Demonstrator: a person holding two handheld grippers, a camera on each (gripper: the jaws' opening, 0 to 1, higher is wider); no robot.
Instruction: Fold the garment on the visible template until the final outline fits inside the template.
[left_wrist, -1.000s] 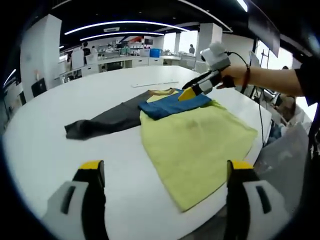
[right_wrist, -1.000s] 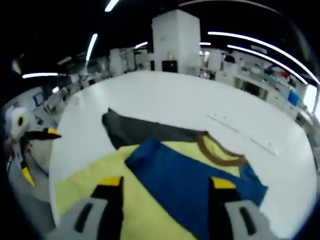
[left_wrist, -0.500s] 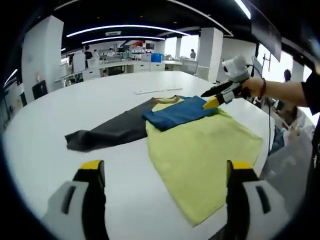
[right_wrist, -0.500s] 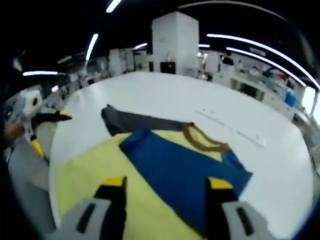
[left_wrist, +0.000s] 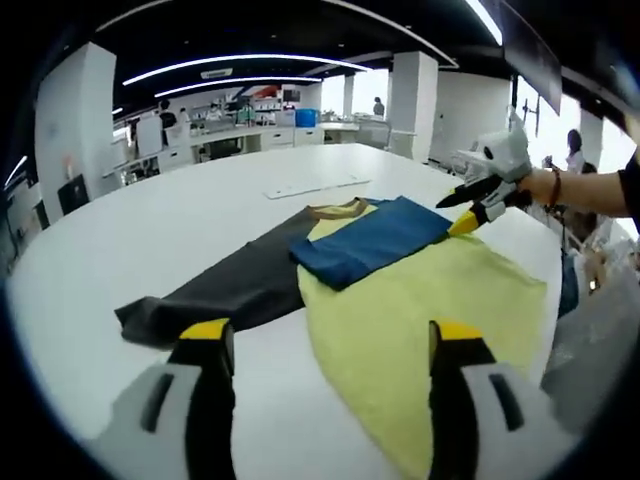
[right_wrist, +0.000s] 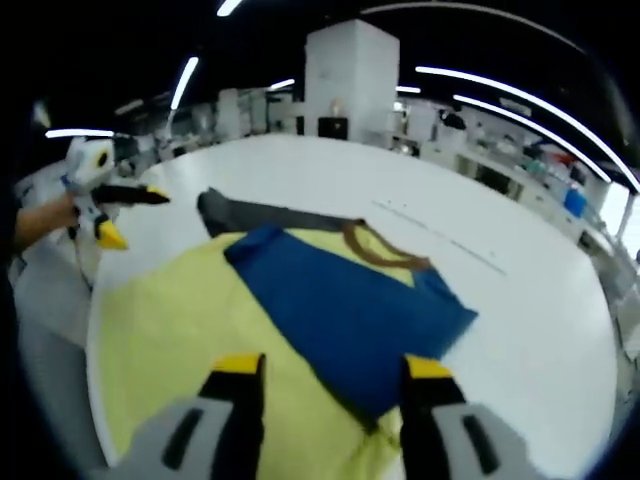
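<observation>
Lying flat on the white table (left_wrist: 120, 240), the yellow shirt (left_wrist: 420, 310) has its blue sleeve (left_wrist: 370, 240) folded over the chest and its grey sleeve (left_wrist: 220, 290) stretched out. The left gripper (left_wrist: 325, 345) hovers near it with jaws wide and empty. The right gripper (right_wrist: 325, 375) is likewise wide, above the blue sleeve.

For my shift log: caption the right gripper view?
Blue sleeve folded across yellow shirt on white table, right gripper open above it.

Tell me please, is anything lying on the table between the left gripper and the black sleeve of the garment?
Nothing visible does. In the left gripper view, only bare white table lies between the open left gripper and the black sleeve. The right gripper hangs at the garment's far side, out of the way.
</observation>
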